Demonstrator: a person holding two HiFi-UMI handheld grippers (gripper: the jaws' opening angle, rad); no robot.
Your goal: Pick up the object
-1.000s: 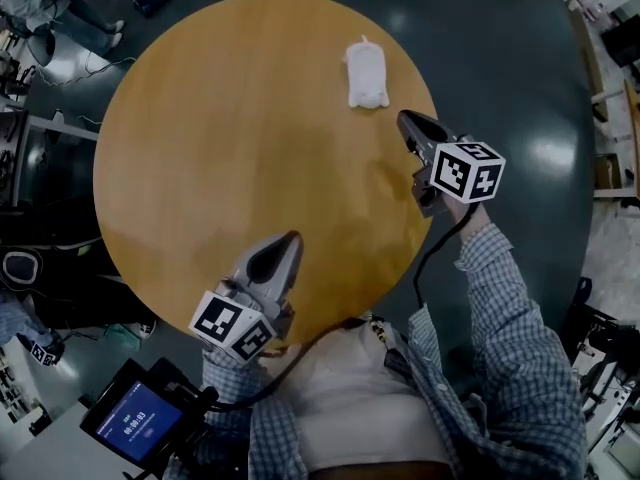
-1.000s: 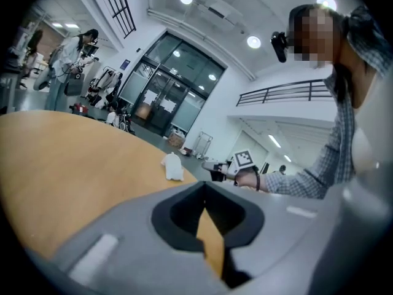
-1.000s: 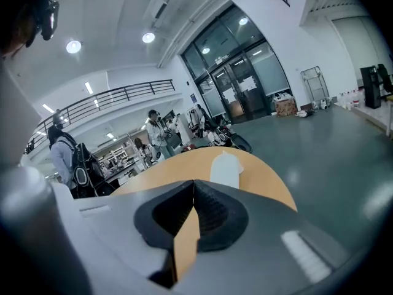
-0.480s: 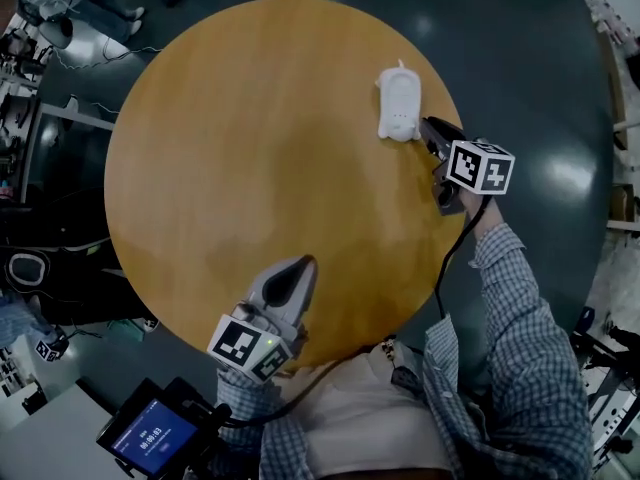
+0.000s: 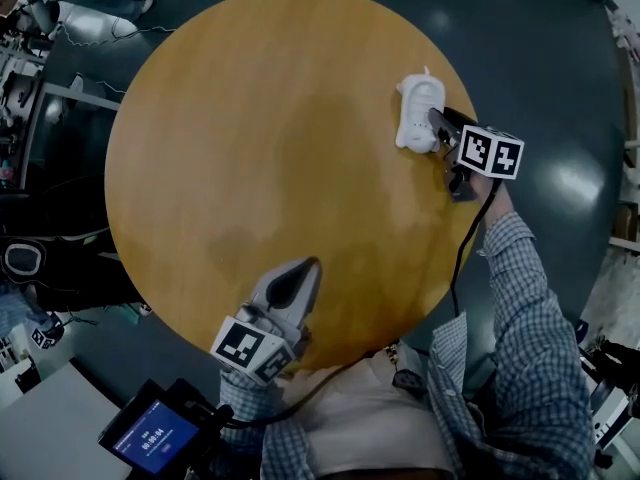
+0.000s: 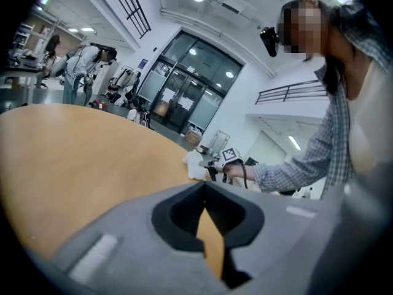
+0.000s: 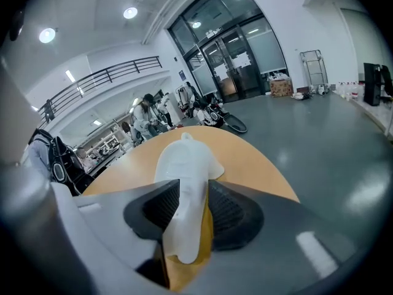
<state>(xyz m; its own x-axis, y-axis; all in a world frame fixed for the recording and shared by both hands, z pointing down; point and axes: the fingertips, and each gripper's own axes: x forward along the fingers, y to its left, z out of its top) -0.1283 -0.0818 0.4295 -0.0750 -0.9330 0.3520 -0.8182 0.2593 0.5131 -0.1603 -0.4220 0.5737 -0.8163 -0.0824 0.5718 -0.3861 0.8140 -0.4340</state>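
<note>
A white plastic object (image 5: 418, 108) lies near the far right edge of the round wooden table (image 5: 250, 148). My right gripper (image 5: 437, 120) has reached it from the right. In the right gripper view the object (image 7: 184, 165) stands between the jaws, which are opening around it; the pads do not visibly press on it. My left gripper (image 5: 300, 268) rests over the near edge of the table, far from the object, its jaws together with nothing in them. The left gripper view shows its tips (image 6: 204, 186) meeting and the object (image 6: 195, 163) small across the table.
Dark grey floor surrounds the table on all sides. A small device with a lit blue screen (image 5: 150, 436) sits at the lower left. People stand in the background (image 7: 146, 118) near desks, and glass doors lie beyond them.
My right gripper has moved forward to the white object and its jaws have spread around it. The left gripper has stayed at the near edge.
</note>
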